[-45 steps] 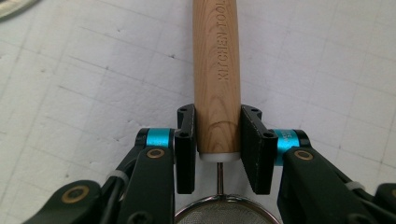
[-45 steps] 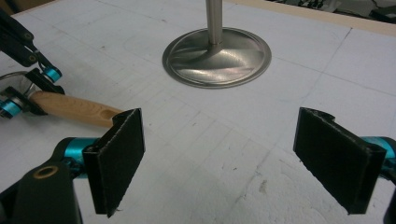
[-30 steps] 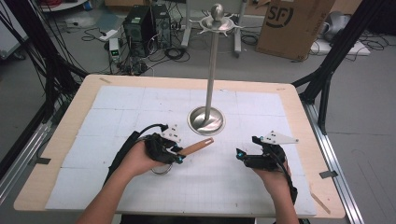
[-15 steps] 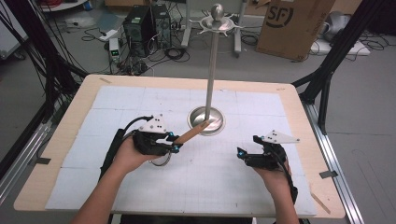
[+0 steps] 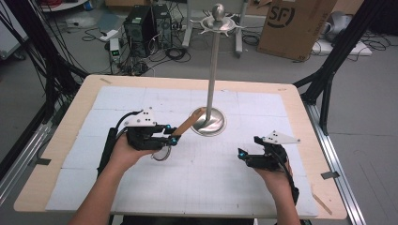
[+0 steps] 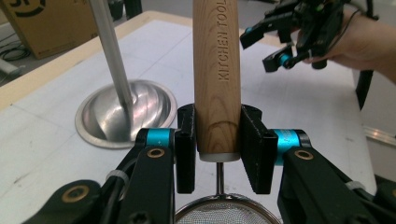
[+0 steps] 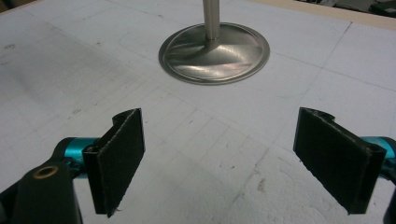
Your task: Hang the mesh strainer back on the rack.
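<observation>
Wooden strainer handle (image 6: 217,74) is pinched in my left hand-held gripper (image 6: 218,140), lifted near the stand (image 5: 211,70); hanging remains. My right hand-held gripper (image 7: 233,158) is spread, idle.

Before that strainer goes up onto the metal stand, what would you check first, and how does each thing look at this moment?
1. Left gripper shut on the strainer's wooden handle: ok.
2. Grip sits low on the handle, near the mesh bowl: ok, though the long end may swing.
3. Stand upright on its round base: ok.
4. A free hook at the stand's top: cannot tell, too small.
5. Handle has a loop or hole to hang by: cannot tell.
6. Right gripper open, apart from the stand: ok.
</observation>
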### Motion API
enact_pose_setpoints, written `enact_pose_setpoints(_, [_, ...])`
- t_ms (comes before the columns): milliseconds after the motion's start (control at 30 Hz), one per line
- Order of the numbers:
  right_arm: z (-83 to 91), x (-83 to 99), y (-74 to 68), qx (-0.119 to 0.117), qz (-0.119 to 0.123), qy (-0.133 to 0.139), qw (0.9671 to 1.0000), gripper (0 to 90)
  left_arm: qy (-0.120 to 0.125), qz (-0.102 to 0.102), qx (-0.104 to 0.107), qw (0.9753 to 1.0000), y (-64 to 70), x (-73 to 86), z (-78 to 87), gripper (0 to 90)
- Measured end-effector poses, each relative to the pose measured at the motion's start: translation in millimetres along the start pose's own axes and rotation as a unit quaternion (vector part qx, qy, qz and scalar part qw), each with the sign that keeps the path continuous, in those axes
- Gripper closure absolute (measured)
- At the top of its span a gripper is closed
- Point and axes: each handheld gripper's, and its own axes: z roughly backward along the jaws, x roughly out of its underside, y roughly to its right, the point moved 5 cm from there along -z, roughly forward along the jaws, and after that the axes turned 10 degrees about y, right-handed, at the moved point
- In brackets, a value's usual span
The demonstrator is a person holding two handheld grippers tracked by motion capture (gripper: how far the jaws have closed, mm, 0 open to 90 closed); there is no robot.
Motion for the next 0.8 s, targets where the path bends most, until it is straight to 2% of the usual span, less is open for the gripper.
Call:
enact_pose_setpoints(167, [-1.2, 0.6, -0.9, -0.003, 0.005, -0.002, 1.0, 15.5, 0.013, -0.001, -0.003, 0.9999, -2.1, -4.7, 3.0, 69.0])
enact_pose_setpoints(333, [0.3, -0.3, -2.1, -0.004, 0.005, 0.002, 1.0, 15.5, 0.038, -0.002, -0.006, 0.9993, -3.0, -17.9, 6.4, 69.0])
enact_pose_setpoints(433, [0.6, -0.8, -2.5, -0.005, 0.006, 0.004, 1.0, 15.6, 0.049, -0.002, -0.001, 0.9988, -3.8, -26.1, 7.2, 69.0])
enact_pose_setpoints(800, [1.8, -1.6, -0.9, -0.006, 0.005, 0.008, 0.9999, 15.5, 0.065, -0.025, -0.02, 0.9974, -9.6, -57.2, 11.7, 69.0])
